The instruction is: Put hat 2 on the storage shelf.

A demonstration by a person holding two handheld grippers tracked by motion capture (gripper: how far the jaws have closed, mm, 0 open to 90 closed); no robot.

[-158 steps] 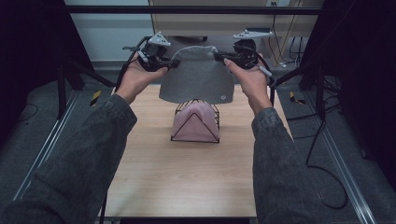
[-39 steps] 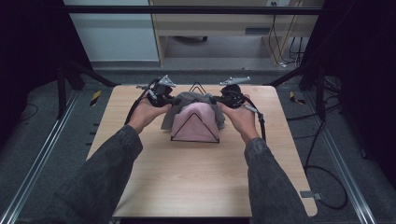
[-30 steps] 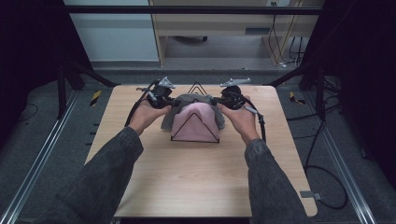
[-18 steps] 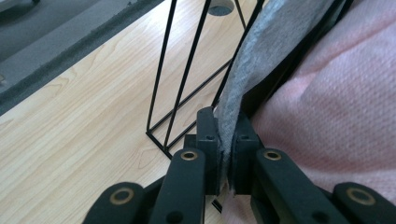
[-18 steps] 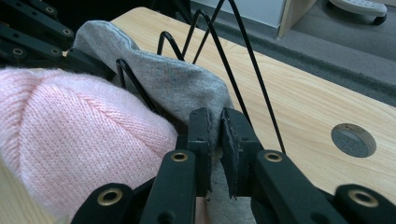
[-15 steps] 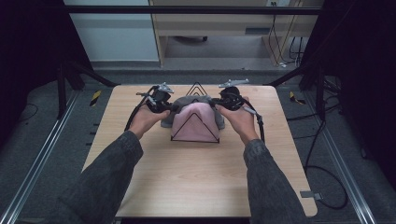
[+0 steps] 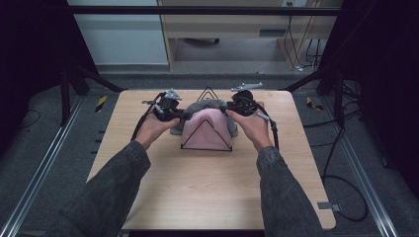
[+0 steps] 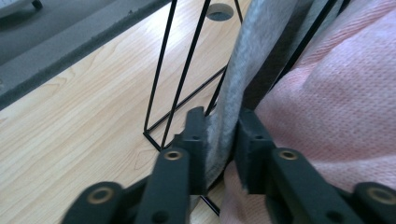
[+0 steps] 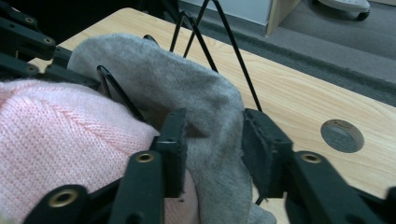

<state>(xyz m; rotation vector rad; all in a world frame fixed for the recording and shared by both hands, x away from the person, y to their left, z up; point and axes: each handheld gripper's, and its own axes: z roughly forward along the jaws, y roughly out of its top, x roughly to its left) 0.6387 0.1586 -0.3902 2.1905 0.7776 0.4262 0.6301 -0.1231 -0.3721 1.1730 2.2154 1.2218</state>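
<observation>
A black wire rack (image 7: 208,91) stands mid-table with a pink knitted cloth (image 7: 207,131) draped over its front. A grey cloth (image 7: 207,104) lies over the rack just behind the pink one. My left gripper (image 7: 182,115) is at the cloth's left end and my right gripper (image 7: 226,111) at its right end. In the left gripper view the jaws (image 8: 219,135) have just been opening, with the grey cloth (image 8: 243,60) loose between them beside the pink cloth (image 8: 336,93). In the right gripper view the jaws (image 9: 212,135) have also been opening and stand off the grey cloth (image 9: 177,79).
The wooden table (image 7: 207,187) has broad bare room in front of the rack. A round cable hole (image 9: 342,135) sits in the tabletop near the rack. Cables trail from both grippers, and dark frame posts flank the table.
The grey cloth, held spread high above the rack several seconds ago, now lies draped on it behind the pink cloth. Both hands have come down to the rack's sides.
</observation>
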